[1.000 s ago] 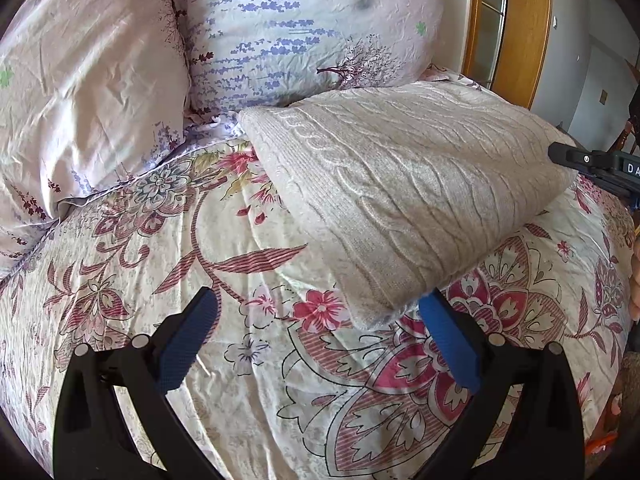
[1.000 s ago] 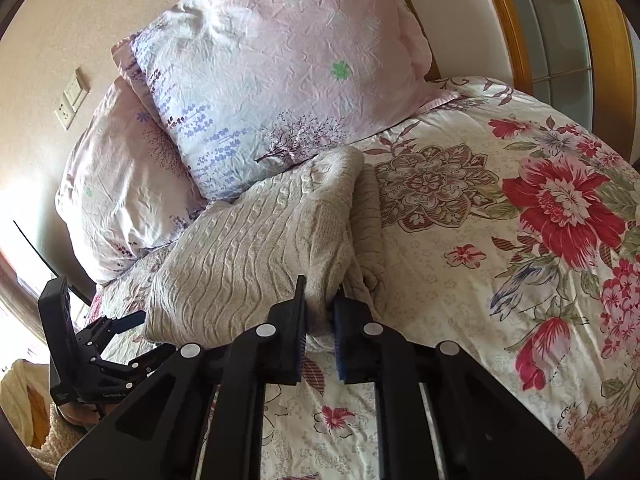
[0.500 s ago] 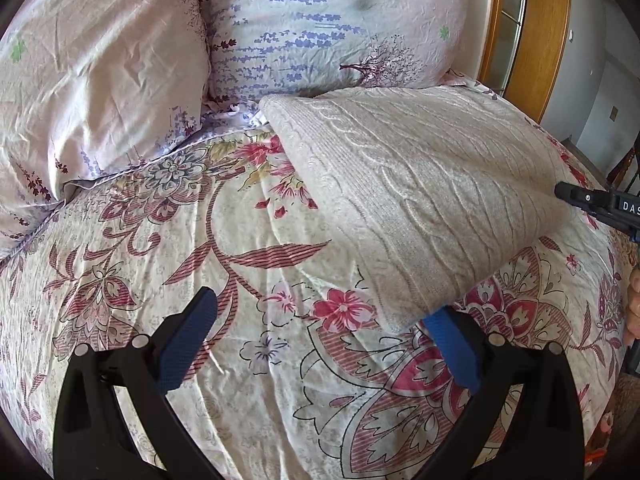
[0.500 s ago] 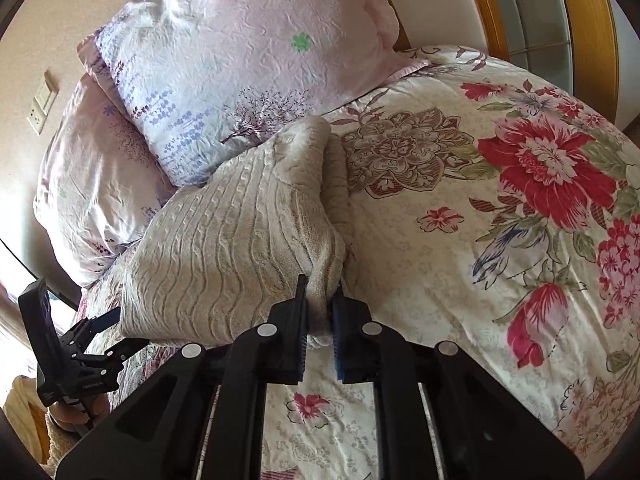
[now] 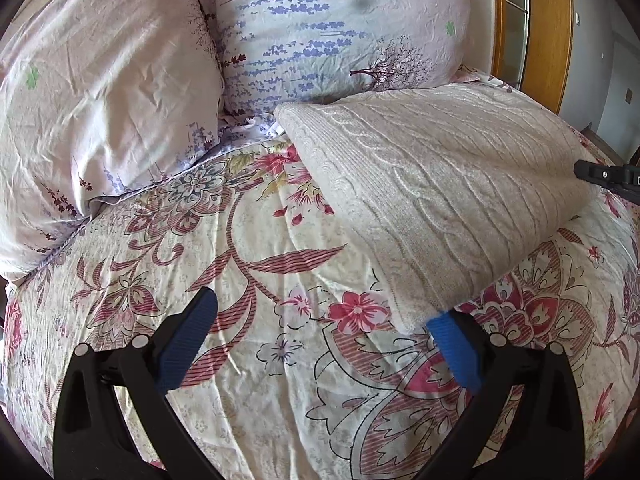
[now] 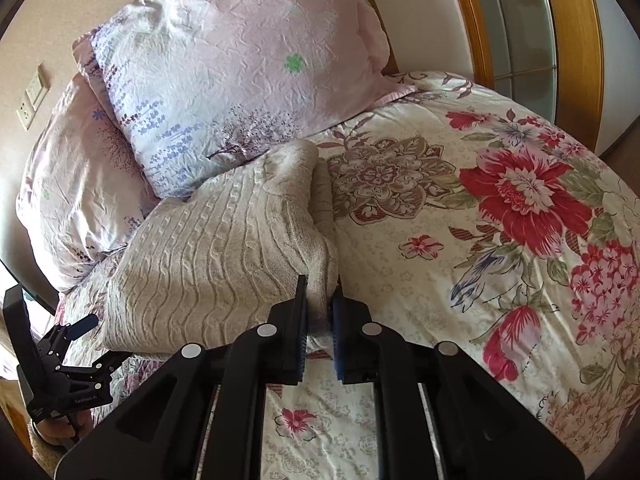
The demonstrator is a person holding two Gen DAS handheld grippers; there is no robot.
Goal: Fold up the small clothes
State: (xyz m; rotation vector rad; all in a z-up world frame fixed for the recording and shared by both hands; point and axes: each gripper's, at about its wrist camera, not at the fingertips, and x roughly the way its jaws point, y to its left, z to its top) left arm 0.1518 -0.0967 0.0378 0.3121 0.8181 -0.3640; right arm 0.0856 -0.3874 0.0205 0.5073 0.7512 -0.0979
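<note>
Two grippers noted. Right gripper [image 6: 319, 312] is clamped on the near right edge of the cream knit sweater [image 6: 224, 248], which lies folded on the floral bedspread [image 6: 440, 280] below the pillows [image 6: 224, 80]. Left gripper [image 5: 324, 332] gapes wide, holding nothing, near the sweater's near corner. Recommendation: pinch that corner, lift both edges evenly.

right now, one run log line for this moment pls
step: fold sweater | left gripper: open, empty | right gripper: shut on sweater edge | surface: floral duvet
</note>
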